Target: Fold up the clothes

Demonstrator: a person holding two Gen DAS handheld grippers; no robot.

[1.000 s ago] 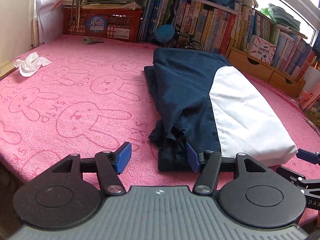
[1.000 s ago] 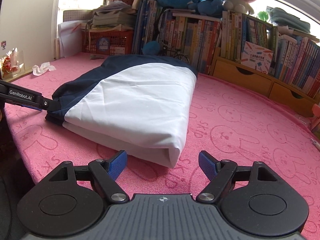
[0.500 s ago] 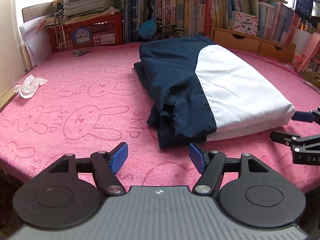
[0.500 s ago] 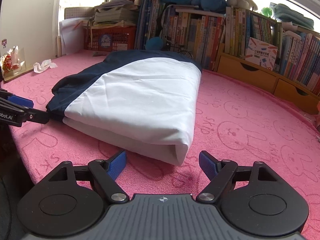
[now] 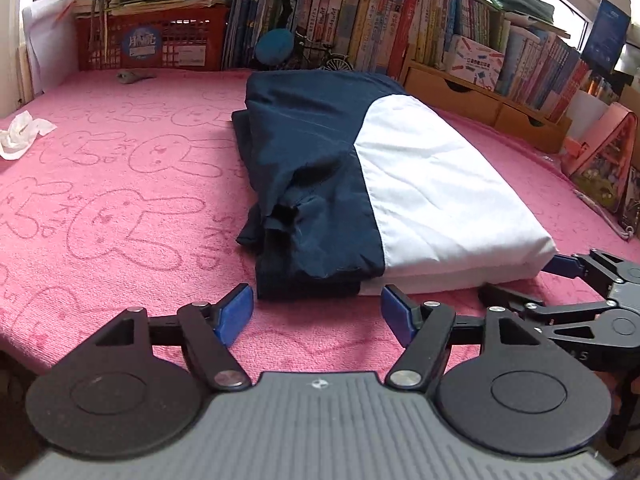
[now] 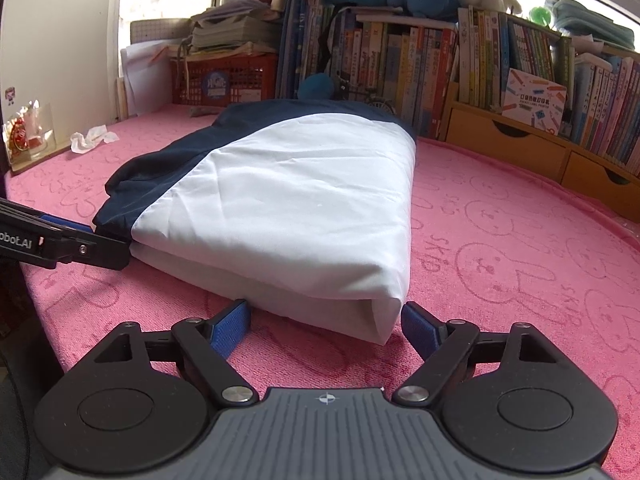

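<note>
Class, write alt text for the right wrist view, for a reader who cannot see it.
A folded navy and white garment lies on a pink rabbit-patterned cloth, its near white corner between the open blue-padded fingers of the right hand-held gripper. The left hand-held gripper reaches in at the garment's navy corner on the left. Crowded bookshelves stand behind.

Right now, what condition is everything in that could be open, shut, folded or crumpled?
Left gripper: open, holding nothing.
Right gripper: open, holding nothing.
Navy and white garment: folded, lying on the pink towel.
Tissue: crumpled.
Wooden drawers: shut.
</note>
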